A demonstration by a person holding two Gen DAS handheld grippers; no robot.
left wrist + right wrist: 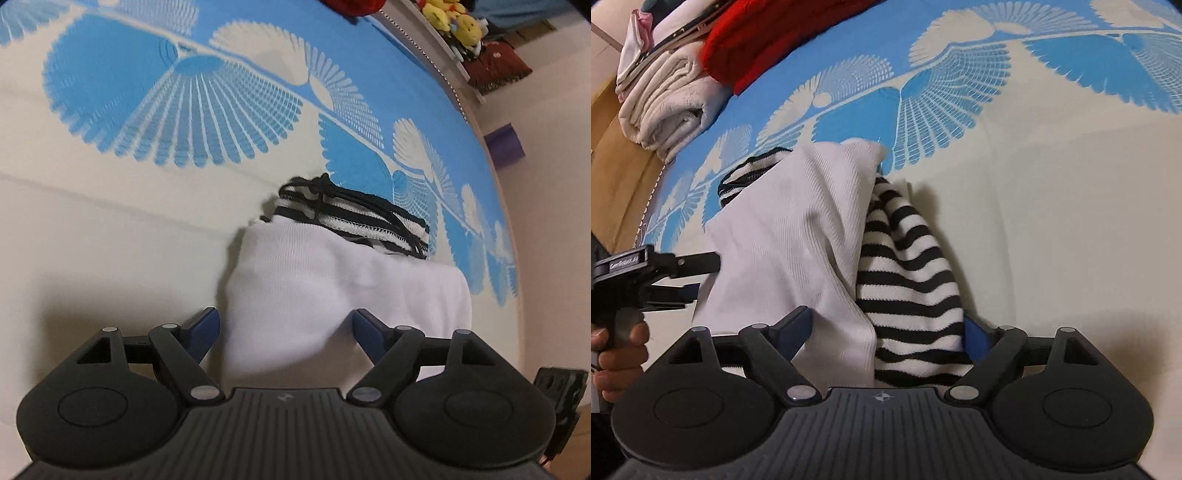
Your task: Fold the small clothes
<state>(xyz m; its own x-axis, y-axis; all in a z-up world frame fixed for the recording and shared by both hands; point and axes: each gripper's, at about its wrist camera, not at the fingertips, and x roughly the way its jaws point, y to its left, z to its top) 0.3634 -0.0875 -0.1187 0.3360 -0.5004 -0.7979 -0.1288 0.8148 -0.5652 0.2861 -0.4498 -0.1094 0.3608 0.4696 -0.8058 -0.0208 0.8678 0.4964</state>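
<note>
A small garment, white ribbed point(332, 280) with a black-and-white striped part and a black drawstring point(354, 214), lies bunched on the blue-and-cream patterned bedsheet point(110, 229). My left gripper point(286, 325) is open, its blue fingers on either side of the white fabric's near end. In the right wrist view the white part point(790, 236) and striped part point(908, 280) run between the open fingers of my right gripper point(886, 328). The left gripper point(698, 277) shows there at the left, at the white fabric's edge.
Folded cream towels point(665, 107) and a red garment point(768, 40) lie at the bed's far left. Yellow plush toys point(454, 18) sit on a shelf beyond the bed edge, and a purple object point(506, 146) is on the floor.
</note>
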